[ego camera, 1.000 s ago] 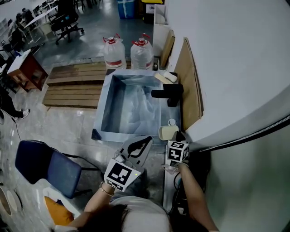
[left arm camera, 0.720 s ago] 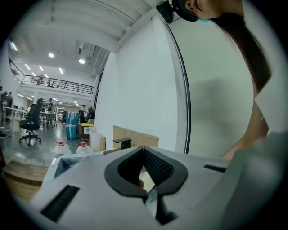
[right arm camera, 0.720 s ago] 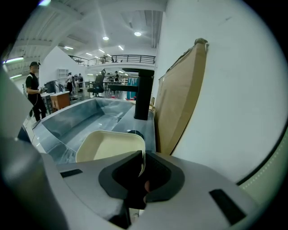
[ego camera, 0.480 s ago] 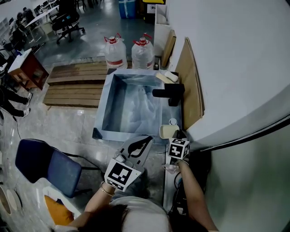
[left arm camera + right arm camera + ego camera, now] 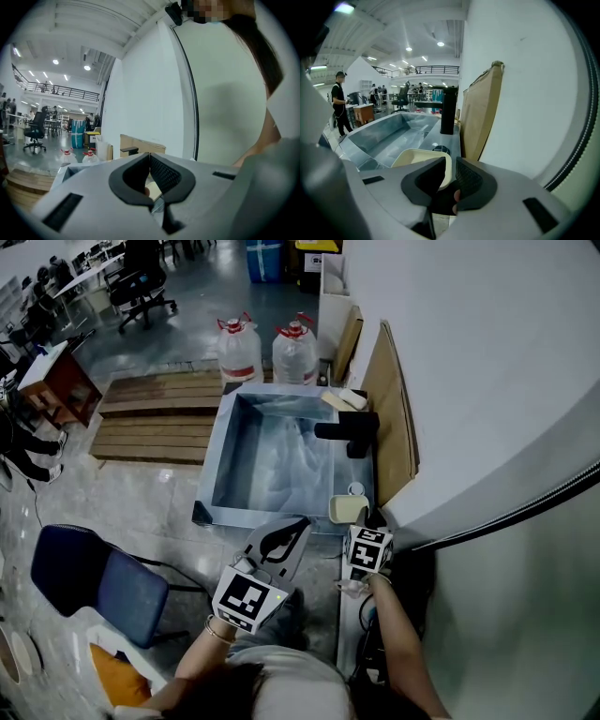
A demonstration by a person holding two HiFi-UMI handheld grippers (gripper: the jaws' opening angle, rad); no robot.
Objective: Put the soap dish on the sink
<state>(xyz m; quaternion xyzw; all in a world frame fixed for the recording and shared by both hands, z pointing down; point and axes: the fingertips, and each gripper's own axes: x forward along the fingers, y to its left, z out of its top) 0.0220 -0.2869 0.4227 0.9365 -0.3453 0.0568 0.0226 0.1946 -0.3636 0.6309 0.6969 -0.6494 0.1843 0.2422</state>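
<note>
The cream soap dish (image 5: 345, 512) rests on the near right ledge of the metal sink (image 5: 211, 474), just in front of my right gripper (image 5: 368, 523). In the right gripper view the dish (image 5: 417, 161) lies flat on the steel ledge, and its near rim runs up between the two dark jaws of my right gripper (image 5: 451, 163), which is shut on it. My left gripper (image 5: 296, 527) hovers at the sink's near edge, left of the dish. In its own view the left gripper (image 5: 150, 156) has its tips touching and holds nothing.
A black faucet (image 5: 349, 432) stands on the right ledge beyond the dish, with a small round fitting (image 5: 355, 490) between them. A cardboard sheet (image 5: 394, 418) leans on the white wall. Two water jugs (image 5: 239, 348), a wooden pallet (image 5: 155, 413) and a blue chair (image 5: 94, 582) stand around.
Hardly anything differs. Both grippers and the dish keep their places at the sink's near right corner; only the view has shifted slightly.
</note>
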